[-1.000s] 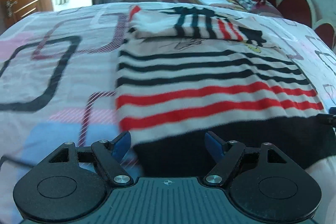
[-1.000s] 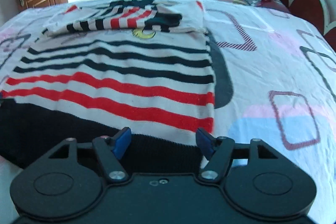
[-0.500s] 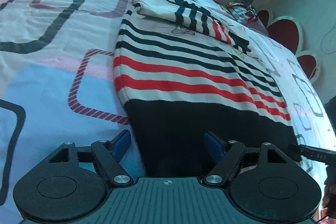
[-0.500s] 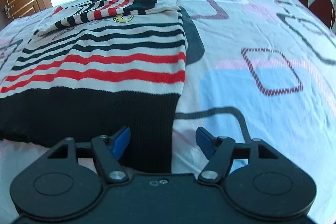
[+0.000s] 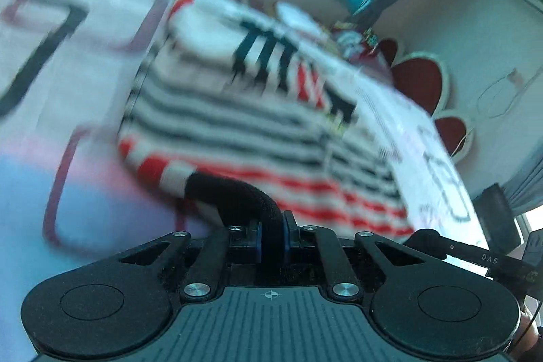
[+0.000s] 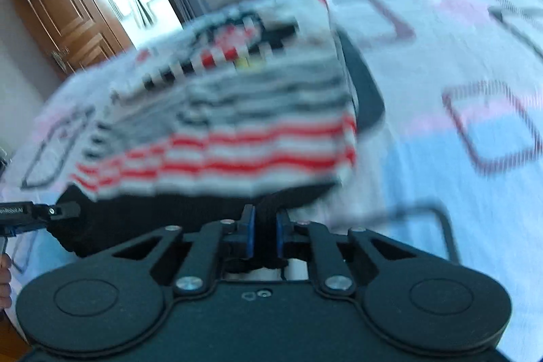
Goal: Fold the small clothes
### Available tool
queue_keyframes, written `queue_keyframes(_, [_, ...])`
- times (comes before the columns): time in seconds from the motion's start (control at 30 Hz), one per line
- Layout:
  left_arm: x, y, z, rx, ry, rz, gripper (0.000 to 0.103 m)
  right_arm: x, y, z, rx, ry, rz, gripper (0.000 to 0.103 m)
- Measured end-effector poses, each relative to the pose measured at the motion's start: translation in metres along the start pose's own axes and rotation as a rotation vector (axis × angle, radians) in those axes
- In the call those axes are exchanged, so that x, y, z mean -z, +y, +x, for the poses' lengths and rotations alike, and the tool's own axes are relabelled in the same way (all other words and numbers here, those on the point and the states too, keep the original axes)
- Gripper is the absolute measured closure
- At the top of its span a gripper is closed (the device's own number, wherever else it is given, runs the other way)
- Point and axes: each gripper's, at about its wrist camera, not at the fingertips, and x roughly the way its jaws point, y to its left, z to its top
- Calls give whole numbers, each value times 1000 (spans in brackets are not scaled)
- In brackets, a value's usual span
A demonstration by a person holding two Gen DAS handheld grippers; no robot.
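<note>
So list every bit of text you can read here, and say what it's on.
"DAS": white letters on the right gripper's black arm, left wrist view.
White lettering on the left gripper's arm, right wrist view: too blurred to read.
Sweater and bedsheet: patterns only, no words.

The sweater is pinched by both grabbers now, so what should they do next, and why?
Probably lift the black hem and carry it toward the folded sleeves. The left gripper and right gripper both pinch it, and the sweater lies unfolded.

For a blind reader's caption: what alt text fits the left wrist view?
The left gripper is shut on the black hem of a striped sweater lying on a patterned bed; the picture is motion-blurred.
</note>
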Motion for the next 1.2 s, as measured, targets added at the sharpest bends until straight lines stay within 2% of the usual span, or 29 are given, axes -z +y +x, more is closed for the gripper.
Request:
queue_keyframes(0.17, [-59,-12,20,15,-94,29,92,-54,6,5,-51,-114,-12,91])
queue_keyframes(0.27, [-91,-11,42,-4,-130,31,92,-91,7,20,-61,-170,-23,92])
queue_keyframes(0.47, [-153,6,104,-65,-157,-33,92,-160,-4,84,-53,-183,-18,92])
queue_keyframes(0.63, [-187,15,155,-145,-111,-14,92,-205,-24,140,-8,-147,-3,92])
queue_keyframes(0.7, [-195,19,176,-180,-54,-28,91,-215,-32,161,11,-124,3,86])
queue_keyframes(0.77, [-197,23,182,-174,-16,-44,78,-220,-38,179,20,-103,17,66])
queue_keyframes(0.8, [-198,23,181,-151,-13,-44,54,-222,-40,182,28,-106,24,56])
queue_keyframes(0.83, [-199,22,180,-137,-17,-39,21,-225,-42,184,27,-114,25,31])
queue_keyframes(0.87, [-199,17,174,-161,-46,-14,8,-227,-42,182,21,-137,11,19])
queue_keyframes(0.9, [-199,13,168,-187,-84,21,0,-228,-42,178,22,-163,-16,19])
queue_keyframes(0.93, [-199,10,164,-192,-107,70,0,-229,-39,176,32,-177,-56,20])
queue_keyframes(1.0, [-203,12,166,-195,-78,111,0,-231,-36,180,46,-153,-129,21])
queue_keyframes(1.1, [-209,23,176,-238,-50,122,0,-228,-33,192,61,-107,-209,23])
queue_keyframes(1.2, [-213,34,187,-255,-25,117,0,-226,-35,206,70,-67,-219,30])
